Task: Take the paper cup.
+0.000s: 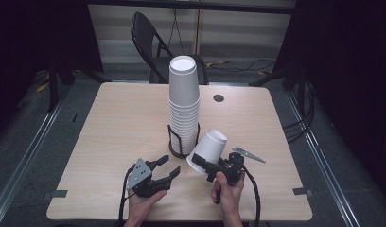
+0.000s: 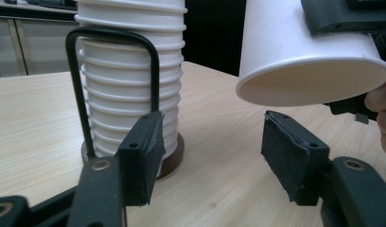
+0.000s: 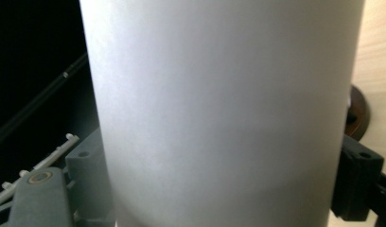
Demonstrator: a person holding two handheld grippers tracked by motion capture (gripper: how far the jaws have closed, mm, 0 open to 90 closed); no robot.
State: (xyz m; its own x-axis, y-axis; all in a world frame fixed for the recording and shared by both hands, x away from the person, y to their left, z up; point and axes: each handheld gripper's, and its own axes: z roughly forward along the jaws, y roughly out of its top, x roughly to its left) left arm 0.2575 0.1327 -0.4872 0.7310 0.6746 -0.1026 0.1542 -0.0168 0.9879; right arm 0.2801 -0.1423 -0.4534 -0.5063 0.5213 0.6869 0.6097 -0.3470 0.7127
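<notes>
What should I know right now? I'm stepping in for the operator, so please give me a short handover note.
Right gripper: shut on a single white cup, tilted, off the table, right of the stack.
Left gripper: open, empty, jaws aimed between the stack and the cup.
Cup stack: upside down in the black wire holder at table centre.
Done: one cup is apart from the stack.
Left: probably pass or place the cup.

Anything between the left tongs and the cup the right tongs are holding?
Nothing visible. The left tongs stand open, with bare table between them and the tilted paper cup in the right tongs. The cup stack in its holder sits off to the side.
</notes>
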